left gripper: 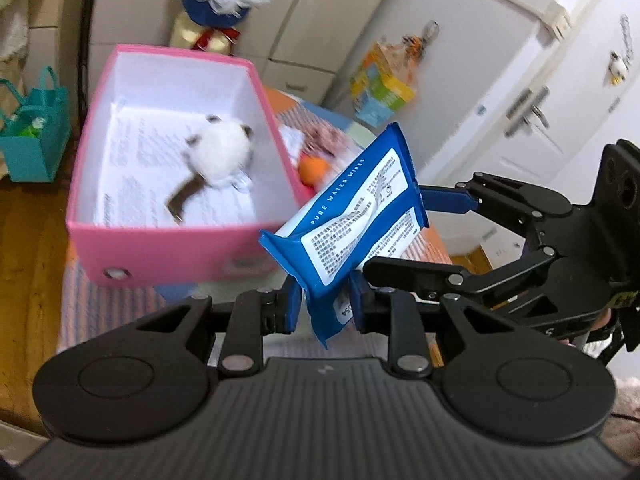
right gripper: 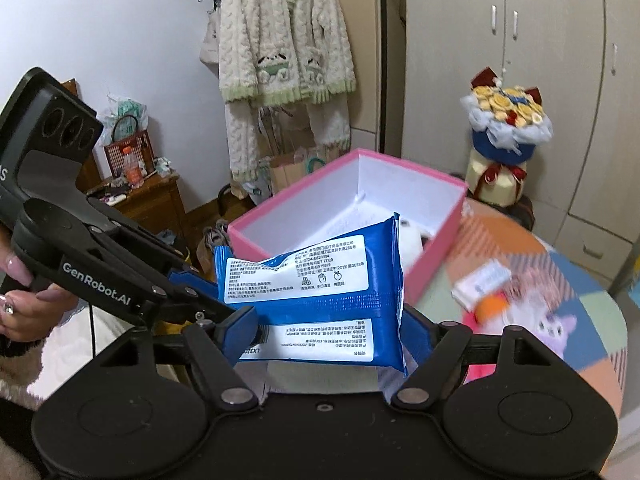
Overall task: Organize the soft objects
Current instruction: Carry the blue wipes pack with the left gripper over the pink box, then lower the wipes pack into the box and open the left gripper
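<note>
A blue pack of wet wipes [left gripper: 352, 224] is held in the air by both grippers, beside the near right corner of a pink box [left gripper: 120, 252]. My left gripper [left gripper: 326, 308] is shut on its lower end. My right gripper [left gripper: 404, 236] comes in from the right and is shut on its other side. In the right wrist view the pack [right gripper: 320, 292] sits between my right gripper's [right gripper: 332, 332] fingers, with the left gripper [right gripper: 208, 292] clamping its left edge. A white plush toy [left gripper: 224, 152] lies inside the box [right gripper: 288, 208].
The box stands on a table with a patterned cloth [right gripper: 560, 280]. On the cloth lie an orange ball [right gripper: 490, 306], a purple plush [right gripper: 548, 320] and a small white packet [right gripper: 480, 282]. A bouquet [right gripper: 504, 136] stands behind, cupboards beyond. A teal bag [left gripper: 34, 136] sits on the floor.
</note>
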Available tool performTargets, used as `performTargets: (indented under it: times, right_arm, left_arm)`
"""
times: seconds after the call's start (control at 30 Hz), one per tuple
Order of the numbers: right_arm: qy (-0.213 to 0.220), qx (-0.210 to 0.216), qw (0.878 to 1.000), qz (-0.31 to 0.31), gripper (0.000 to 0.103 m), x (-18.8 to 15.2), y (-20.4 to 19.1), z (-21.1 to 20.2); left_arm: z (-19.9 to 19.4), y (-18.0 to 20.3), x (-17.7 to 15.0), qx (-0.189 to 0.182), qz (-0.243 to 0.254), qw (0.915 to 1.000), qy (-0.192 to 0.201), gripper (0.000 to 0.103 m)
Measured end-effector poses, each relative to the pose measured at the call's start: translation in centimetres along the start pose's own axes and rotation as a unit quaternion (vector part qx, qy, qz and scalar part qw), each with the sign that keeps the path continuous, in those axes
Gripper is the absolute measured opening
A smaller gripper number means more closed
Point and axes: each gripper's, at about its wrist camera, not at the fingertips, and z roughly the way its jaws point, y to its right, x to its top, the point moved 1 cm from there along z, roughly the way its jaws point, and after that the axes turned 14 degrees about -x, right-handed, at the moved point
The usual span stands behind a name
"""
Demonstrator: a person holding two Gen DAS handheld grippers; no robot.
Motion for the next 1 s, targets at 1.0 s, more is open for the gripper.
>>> performTargets:
  times: [1.0]
  right_arm:
    - [-0.040,0.125,0.989,-0.069,0.077,7.8,2.3,19.7]
  left_arm:
    - [5.5,-11.8,6.0,0.111,-0.020,0.9934,-0.022,0.029]
